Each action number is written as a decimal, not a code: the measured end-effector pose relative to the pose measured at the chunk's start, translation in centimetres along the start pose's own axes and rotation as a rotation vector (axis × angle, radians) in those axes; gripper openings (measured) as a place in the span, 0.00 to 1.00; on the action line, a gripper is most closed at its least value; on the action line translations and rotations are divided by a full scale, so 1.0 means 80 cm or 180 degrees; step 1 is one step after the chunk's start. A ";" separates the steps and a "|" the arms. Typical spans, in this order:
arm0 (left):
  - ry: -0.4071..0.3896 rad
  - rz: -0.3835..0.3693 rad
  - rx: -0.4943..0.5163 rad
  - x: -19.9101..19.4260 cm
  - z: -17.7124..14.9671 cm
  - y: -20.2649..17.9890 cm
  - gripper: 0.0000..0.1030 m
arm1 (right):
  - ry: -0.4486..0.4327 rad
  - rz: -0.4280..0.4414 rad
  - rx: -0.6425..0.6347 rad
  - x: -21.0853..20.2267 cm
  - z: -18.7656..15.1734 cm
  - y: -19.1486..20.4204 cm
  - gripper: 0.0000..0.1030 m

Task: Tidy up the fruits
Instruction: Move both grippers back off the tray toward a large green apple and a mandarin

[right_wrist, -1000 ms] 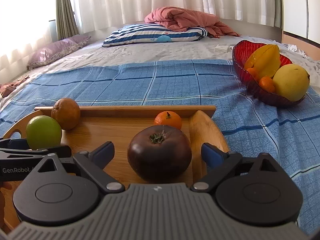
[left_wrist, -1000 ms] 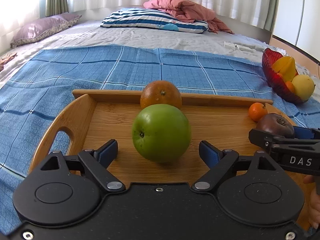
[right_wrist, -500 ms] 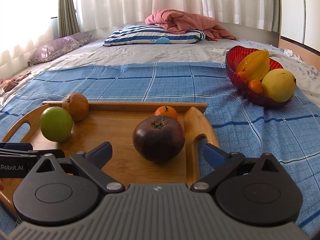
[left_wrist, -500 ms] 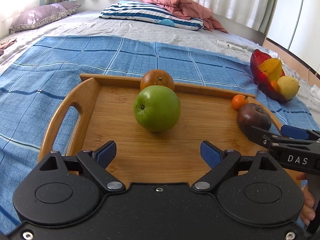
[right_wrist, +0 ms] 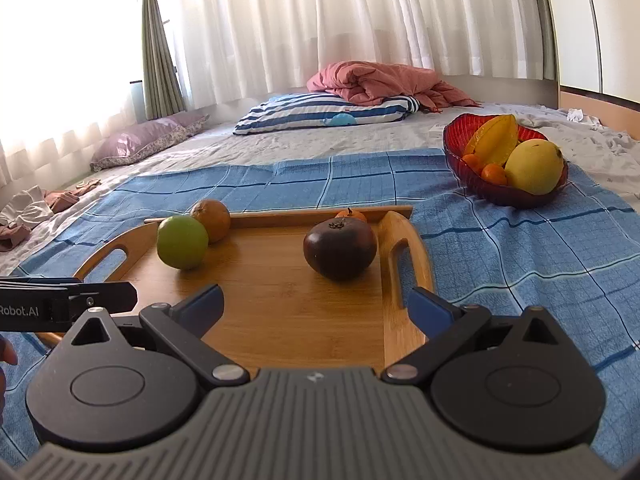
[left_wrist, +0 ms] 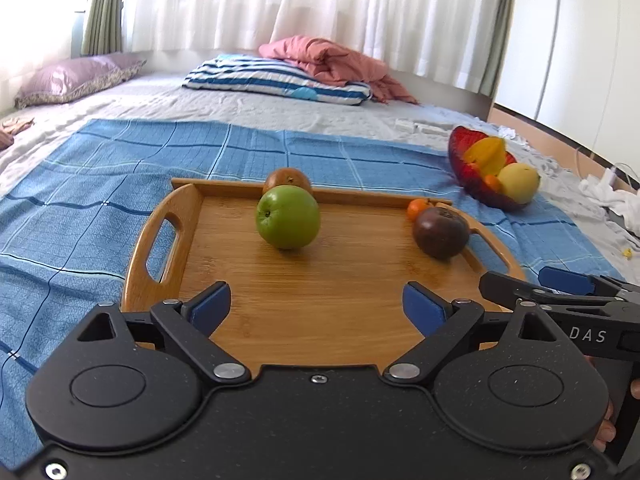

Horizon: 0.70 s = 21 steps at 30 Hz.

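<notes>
We see our left hand-held gripper (left_wrist: 316, 306) spread wide, jaws just opened further, nothing between them; our right hand-held gripper (right_wrist: 316, 304) gapes empty too. On the wooden tray (left_wrist: 320, 304) the green apple (left_wrist: 288, 217) touches the brown orange (left_wrist: 289, 179); the dark fruit (right_wrist: 340, 249) sits beside the small tangerine (right_wrist: 351, 215). The red bowl (right_wrist: 454, 142) rests apart on the bed's blue cloth (right_wrist: 520, 248)

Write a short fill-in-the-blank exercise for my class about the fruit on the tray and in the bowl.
1. The green apple rests on the wooden ____.
2. The starfruit lies in the ____ bowl.
3. Both the left gripper and right gripper are ____.
4. The small tangerine sits just behind the dark ____ fruit.

Missing words: tray; red; open; purple
</notes>
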State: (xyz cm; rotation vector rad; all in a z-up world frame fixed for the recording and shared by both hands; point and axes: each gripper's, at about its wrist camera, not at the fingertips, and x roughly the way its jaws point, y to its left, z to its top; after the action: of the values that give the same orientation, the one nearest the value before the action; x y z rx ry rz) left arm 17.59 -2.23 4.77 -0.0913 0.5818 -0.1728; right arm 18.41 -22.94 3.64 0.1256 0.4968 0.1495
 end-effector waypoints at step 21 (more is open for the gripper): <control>-0.0205 -0.0077 0.0400 -0.089 -0.091 -0.025 0.93 | -0.0396 -0.0236 -0.0382 -0.098 -0.084 0.036 1.00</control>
State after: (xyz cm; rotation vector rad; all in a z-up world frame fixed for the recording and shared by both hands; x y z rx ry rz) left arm 7.44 -3.15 2.82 0.0180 0.5044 -0.2288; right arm 8.06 -20.89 1.89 -0.0010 0.3668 0.0981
